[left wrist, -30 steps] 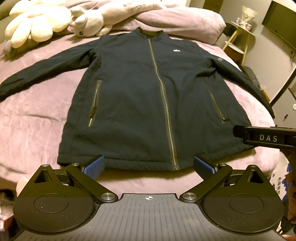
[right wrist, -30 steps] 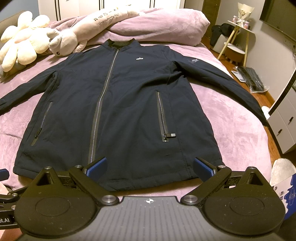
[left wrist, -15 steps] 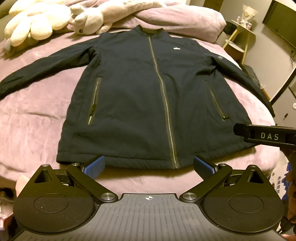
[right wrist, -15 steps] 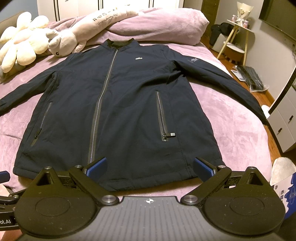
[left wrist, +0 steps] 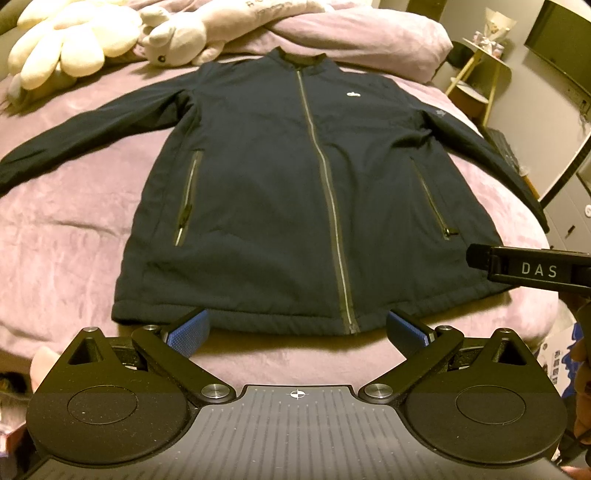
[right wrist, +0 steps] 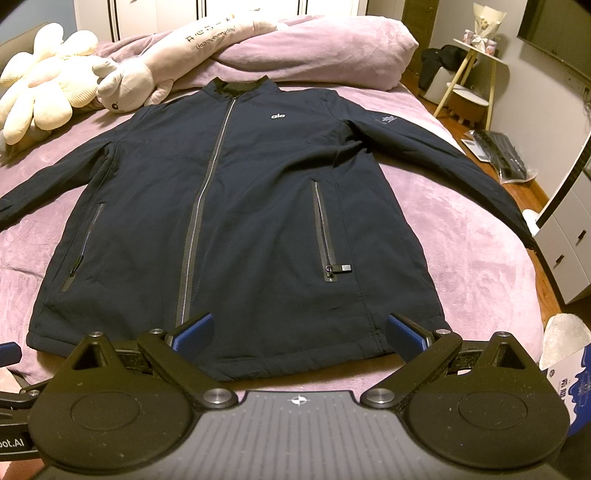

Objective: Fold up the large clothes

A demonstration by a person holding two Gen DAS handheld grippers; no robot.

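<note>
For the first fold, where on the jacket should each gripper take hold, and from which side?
My pick is the cuffs. The jacket lies flat, zipped, sleeves spread outward. The right gripper could approach the right-hand sleeve from the bed's outer edge; the left gripper could mirror this. Both jaws stand open.

A bedroom in warm, dim indoor light. A bed (right wrist: 461,258) covered with a mauve plush blanket fills most of the view. Along its far edge lies a bunched mauve duvet (right wrist: 332,48), with a cream flower-shaped plush toy (right wrist: 40,96) at the far left corner and a long pale plush animal (right wrist: 177,55) beside it. Behind the bed stand white wardrobe doors (right wrist: 207,14). To the right, a wooden floor (right wrist: 524,188) holds a small yellow-legged side table (right wrist: 476,74). A dark flat screen (right wrist: 554,33) hangs on the grey right wall above white drawers (right wrist: 569,254).
</note>
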